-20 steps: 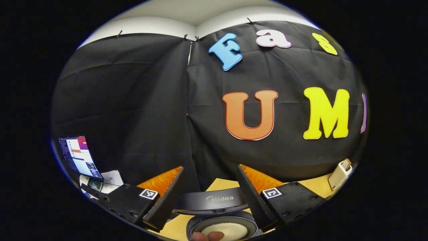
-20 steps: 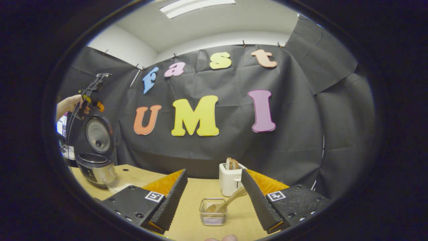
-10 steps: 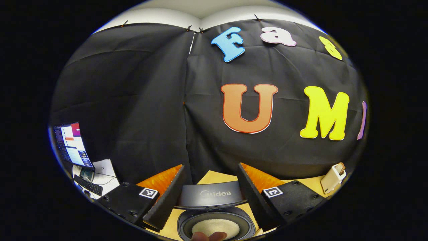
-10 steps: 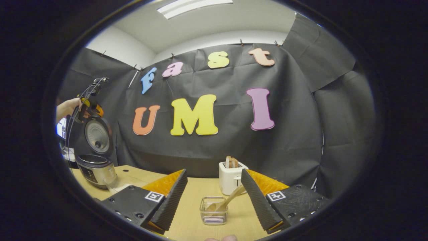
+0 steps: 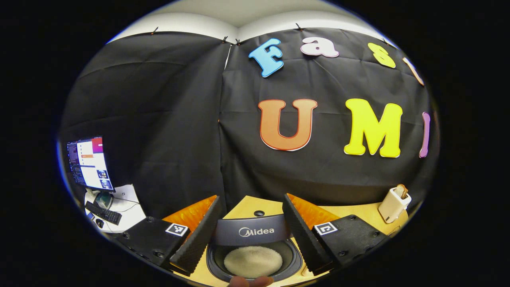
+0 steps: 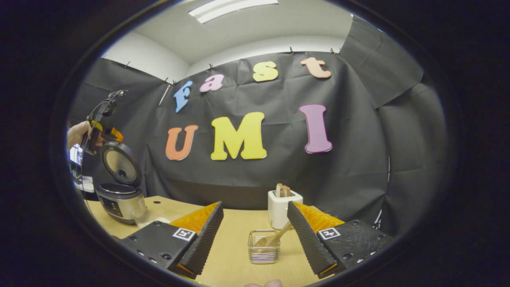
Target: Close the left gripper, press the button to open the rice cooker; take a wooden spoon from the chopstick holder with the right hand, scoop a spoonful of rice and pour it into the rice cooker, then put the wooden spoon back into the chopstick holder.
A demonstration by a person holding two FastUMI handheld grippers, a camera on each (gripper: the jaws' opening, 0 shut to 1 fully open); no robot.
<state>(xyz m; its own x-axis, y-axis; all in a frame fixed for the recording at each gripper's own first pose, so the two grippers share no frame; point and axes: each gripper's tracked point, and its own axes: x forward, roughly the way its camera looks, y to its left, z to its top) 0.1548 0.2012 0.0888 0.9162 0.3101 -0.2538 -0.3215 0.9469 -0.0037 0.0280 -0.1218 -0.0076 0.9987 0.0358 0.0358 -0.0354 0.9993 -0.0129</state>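
rice cooker (image 6: 119, 191): on the table (image 6: 235, 255), lid (image 5: 252, 231) up, so the button step looks done; white rice (image 5: 253, 261) sits in the open pot (image 5: 293, 261).
left hand-held gripper (image 5: 251, 229): fingers apart, nothing between them, hovering above the rice cooker with the lid edge in the gap; seen from the right gripper view it hangs above the rice cooker in a hand (image 6: 75, 133).
right hand-held gripper (image 6: 255, 229): fingers apart, empty, well right of the rice cooker, aimed at the chopstick holder (image 6: 263, 247).
wooden spoon (image 6: 275, 238): lying tilted in the chopstick holder, handle leaning right toward the right finger; not gripped yet.
toaster (image 6: 283, 208): white, just behind the chopstick holder, far right of the rice cooker.
risk: the holder looks light, so a low or off-centre close may drag or tip it; the tilted handle could slip out of the fingers; the nearby toaster may get bumped; the left hand-held gripper over the rice cooker could block the pour.
change: left gripper view now shows more of the pot and rice than before; right gripper view has shifted slightly, with holder and toaster further right in frame.
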